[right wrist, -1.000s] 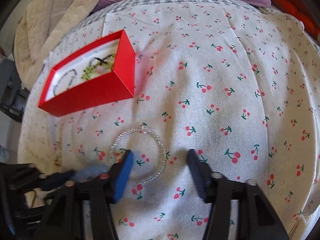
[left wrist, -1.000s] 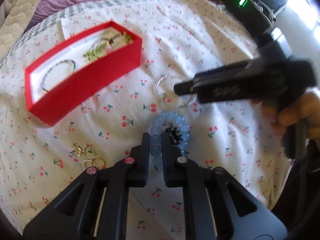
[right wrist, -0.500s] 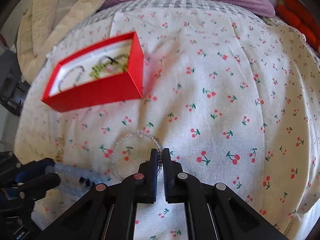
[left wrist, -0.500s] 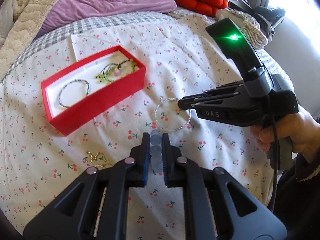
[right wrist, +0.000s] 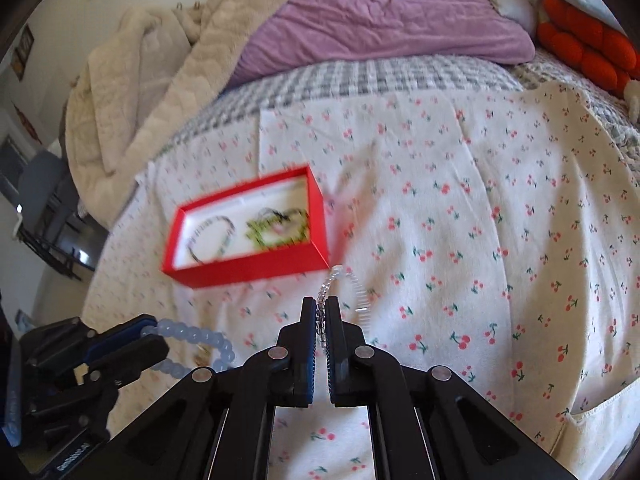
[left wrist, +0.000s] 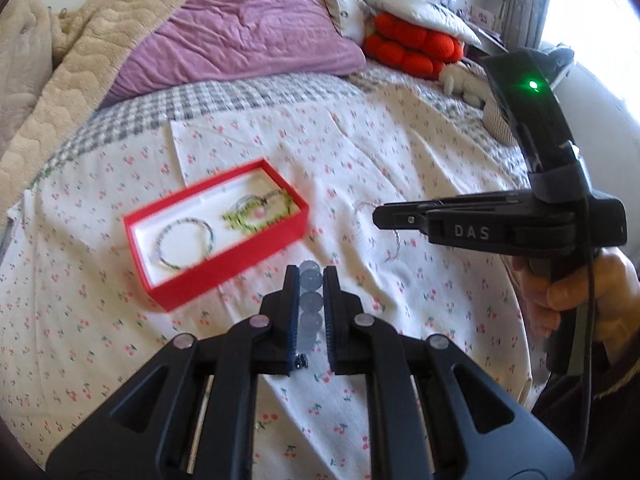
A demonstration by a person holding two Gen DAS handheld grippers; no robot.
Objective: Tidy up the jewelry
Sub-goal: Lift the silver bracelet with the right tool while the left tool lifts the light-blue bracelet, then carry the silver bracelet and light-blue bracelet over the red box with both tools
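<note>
Blue pads of the left gripper [left wrist: 311, 280] pinch a string of round pale-blue beads [left wrist: 311, 304], lifted off the cherry-print sheet [right wrist: 460, 220]. Right gripper [right wrist: 321, 308], "DAS" on its side, is squeezed onto a thin clear-bead bracelet [right wrist: 352, 284] dangling above the cloth. Beyond sits the red box [right wrist: 248, 268], white-lined, holding a beaded bracelet [left wrist: 185, 242] and green jewelry [left wrist: 256, 216]. Farthest, a purple pillow [left wrist: 240, 32] and orange cushion [left wrist: 412, 46].

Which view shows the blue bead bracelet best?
The right wrist view: the blue bead bracelet hangs as a loop from the left gripper, seen from the side against the bedspread. The left wrist view shows only a short column of its beads pinched between that gripper's fingers.
</note>
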